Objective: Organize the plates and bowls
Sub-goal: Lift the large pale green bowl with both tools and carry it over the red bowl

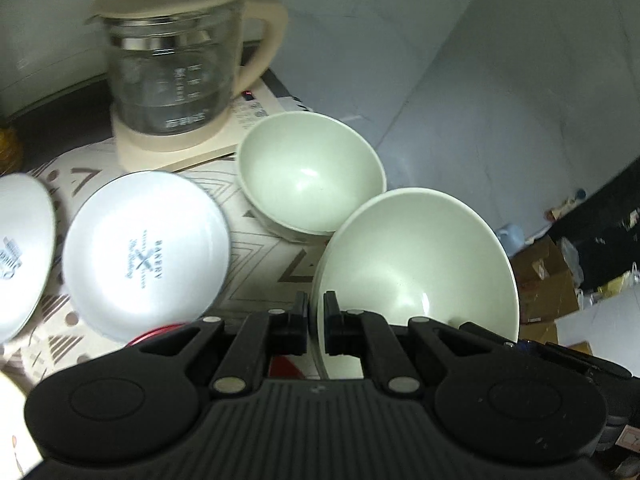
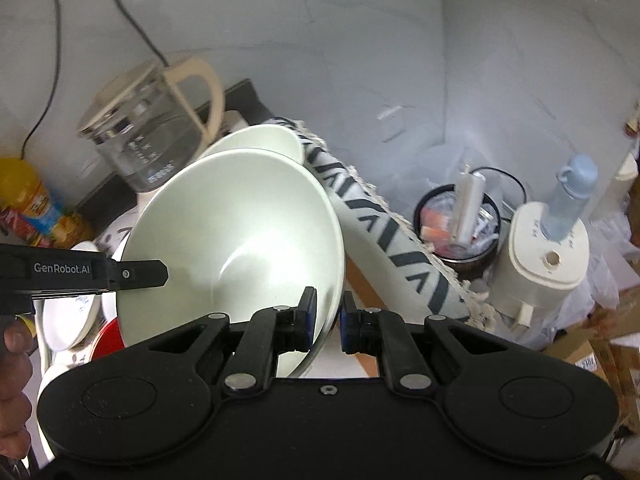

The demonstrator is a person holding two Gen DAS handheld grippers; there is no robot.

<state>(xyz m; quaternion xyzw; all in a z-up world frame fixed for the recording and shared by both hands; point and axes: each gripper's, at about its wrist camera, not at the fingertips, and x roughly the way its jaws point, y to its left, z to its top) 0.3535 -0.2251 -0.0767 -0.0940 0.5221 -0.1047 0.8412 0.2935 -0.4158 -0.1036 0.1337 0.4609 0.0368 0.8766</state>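
The light was dim and cool. Glare shone inside the near green bowl [image 2: 240, 240]. The glass kettle [image 1: 176, 68] and white plates [image 1: 146, 256] were blurred. Straight lines bent near the dark, rounded picture corners.

A dark tabletop [image 1: 68, 98] carries a cream tablecloth printed with grey triangles [image 1: 256, 252], whose fringed edge [image 2: 384, 216] hangs over the table's right side. Directly on the cloth: a pale green ceramic bowl [image 1: 310, 178], upright; two white round plates with blue lettering [image 1: 146, 252] [image 1: 20, 256], side by side to its left; a red object [image 1: 160, 332], partly hidden under the nearer plate. Behind them stands a glass kettle with cream lid, handle and base [image 1: 172, 76], resting on a cream board [image 1: 236, 136]. An orange bottle [image 2: 36, 204] stands at the table's far left.
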